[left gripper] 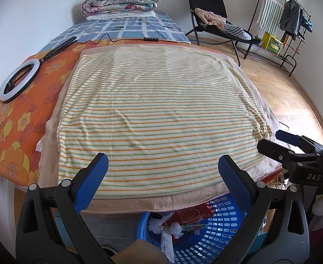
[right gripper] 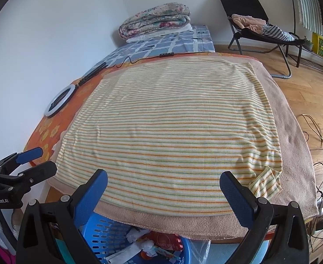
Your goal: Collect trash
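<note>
Crumpled white paper and a red packet lie in the blue perforated plastic basket (left gripper: 205, 237), which sits below the near edge of the striped yellow towel (left gripper: 157, 118) covering the bench. Above the basket, the left claw (left gripper: 163, 165) and right claw (right gripper: 163, 182) both hold their blue-padded fingers (left gripper: 95, 176) wide apart, empty. Beyond the towel's far-left corner lies a white ring light (left gripper: 18, 79).

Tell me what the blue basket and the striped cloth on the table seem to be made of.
The basket looks like glossy moulded plastic: rigid walls pierced by regular slots. The striped cloth looks like soft, matt cotton or terry, as it wrinkles and drapes; the exact fibre cannot be told.
</note>
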### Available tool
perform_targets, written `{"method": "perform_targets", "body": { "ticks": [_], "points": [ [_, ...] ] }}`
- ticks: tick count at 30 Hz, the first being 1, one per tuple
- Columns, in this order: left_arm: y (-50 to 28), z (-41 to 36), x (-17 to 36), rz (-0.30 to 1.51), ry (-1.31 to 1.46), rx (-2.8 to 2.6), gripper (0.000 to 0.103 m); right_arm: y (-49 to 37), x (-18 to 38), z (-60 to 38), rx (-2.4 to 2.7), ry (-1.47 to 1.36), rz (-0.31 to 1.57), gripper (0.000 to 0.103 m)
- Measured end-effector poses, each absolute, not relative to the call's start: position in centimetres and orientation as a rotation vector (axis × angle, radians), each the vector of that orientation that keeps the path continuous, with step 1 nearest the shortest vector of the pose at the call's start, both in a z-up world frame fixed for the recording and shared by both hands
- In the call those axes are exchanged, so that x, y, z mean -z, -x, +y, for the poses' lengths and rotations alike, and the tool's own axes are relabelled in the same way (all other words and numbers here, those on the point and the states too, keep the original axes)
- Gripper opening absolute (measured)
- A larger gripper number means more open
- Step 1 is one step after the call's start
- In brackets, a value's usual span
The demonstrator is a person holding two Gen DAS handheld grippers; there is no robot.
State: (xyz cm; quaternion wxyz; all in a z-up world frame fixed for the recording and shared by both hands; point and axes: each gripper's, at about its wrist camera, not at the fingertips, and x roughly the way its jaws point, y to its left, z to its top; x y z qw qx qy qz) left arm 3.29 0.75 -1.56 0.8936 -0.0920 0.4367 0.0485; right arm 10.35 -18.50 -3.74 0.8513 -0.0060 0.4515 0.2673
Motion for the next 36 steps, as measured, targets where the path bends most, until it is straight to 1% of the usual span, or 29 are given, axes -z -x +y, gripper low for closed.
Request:
{"method": "perform_targets", "body": {
  "ticks": [36],
  "points": [
    [-3.1, -0.3, 0.7, 0.886, 0.148, -0.149, 0.102, -10.2, 4.4, -18.2, -0.565, 0.010, 0.974, 0.103]
  ]
}}
